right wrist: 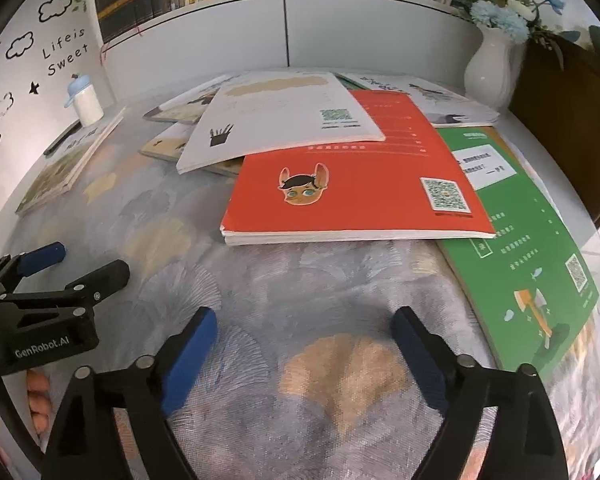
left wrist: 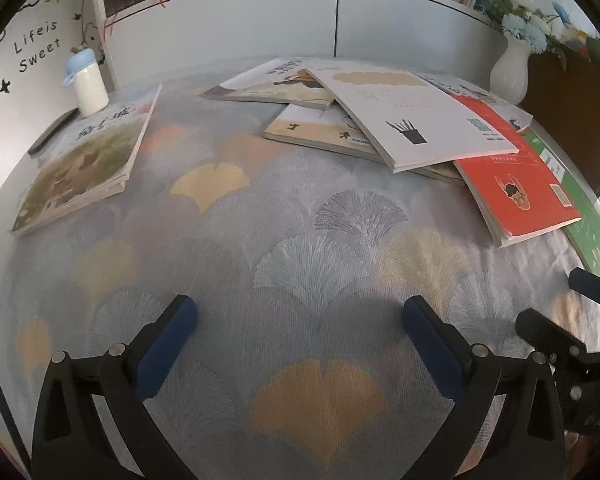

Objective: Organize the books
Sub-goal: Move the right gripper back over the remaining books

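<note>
Both pairs of jaws stand wide apart, nothing between them. Left gripper [left wrist: 300,320] hangs over bare patterned tablecloth [left wrist: 300,240], tilted steeply down toward it, blue pads [left wrist: 168,348] clear of the fabric as far as the view shows. Right gripper [right wrist: 304,332] is pitched down the same way over cloth, just beside the left one, whose black frame and one blue pad enter the right wrist view at the left edge. A person's fingertips [right wrist: 40,396] show under that frame.

Books lie flat in a loose overlapping heap toward the back and right of the table. White book [right wrist: 276,120] is topmost, its near corner lapping over the red book [right wrist: 352,192]. Red book rests partly on the green book [right wrist: 536,256], which runs to the table's right edge. Two tan-covered books [left wrist: 320,132] lie under the white one. One separate book with a green-brown cover [left wrist: 84,164] lies alone at far left, near a small white bottle with a blue cap [left wrist: 86,84] and a dark pen [left wrist: 54,130].

White vase with blue flowers [right wrist: 490,68] stands at the back right corner, close to the heap. Red book's near edge faces the right gripper, with open cloth between. Wide clear cloth in the middle and foreground.
</note>
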{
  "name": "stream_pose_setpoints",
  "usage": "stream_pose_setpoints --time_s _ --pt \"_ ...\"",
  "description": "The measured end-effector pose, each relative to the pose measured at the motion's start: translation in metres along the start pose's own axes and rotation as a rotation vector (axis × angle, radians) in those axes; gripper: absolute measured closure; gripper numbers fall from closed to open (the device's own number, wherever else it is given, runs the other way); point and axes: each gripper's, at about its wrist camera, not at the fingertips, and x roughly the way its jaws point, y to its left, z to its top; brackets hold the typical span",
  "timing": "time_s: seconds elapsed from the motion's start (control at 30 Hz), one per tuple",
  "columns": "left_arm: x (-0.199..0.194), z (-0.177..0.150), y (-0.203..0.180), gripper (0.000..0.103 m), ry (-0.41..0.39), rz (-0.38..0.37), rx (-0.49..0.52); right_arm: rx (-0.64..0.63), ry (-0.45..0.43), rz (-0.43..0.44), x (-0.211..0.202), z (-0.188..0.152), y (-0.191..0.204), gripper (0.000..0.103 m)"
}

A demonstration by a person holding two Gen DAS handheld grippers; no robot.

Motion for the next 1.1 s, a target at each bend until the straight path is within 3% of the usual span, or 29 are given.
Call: stream_pose_setpoints --time_s 0.8,1.0,1.1 --pt "-0.001 0.001 -0.001 0.0 0.004 0.001 -0.005 0.009 0.015 -0.036 -0.001 -0.003 -0.001 0.002" --pt "0.003 0.012 0.001 0.0 0.111 -0.028 0.019 0.006 0.022 -0.039 0.0 -0.003 0.0 0.0" --pt "-0.004 0.015 0.005 0.002 0.107 0.0 -0.018 0.001 0.03 -0.039 0.0 -0.004 0.0 0.0"
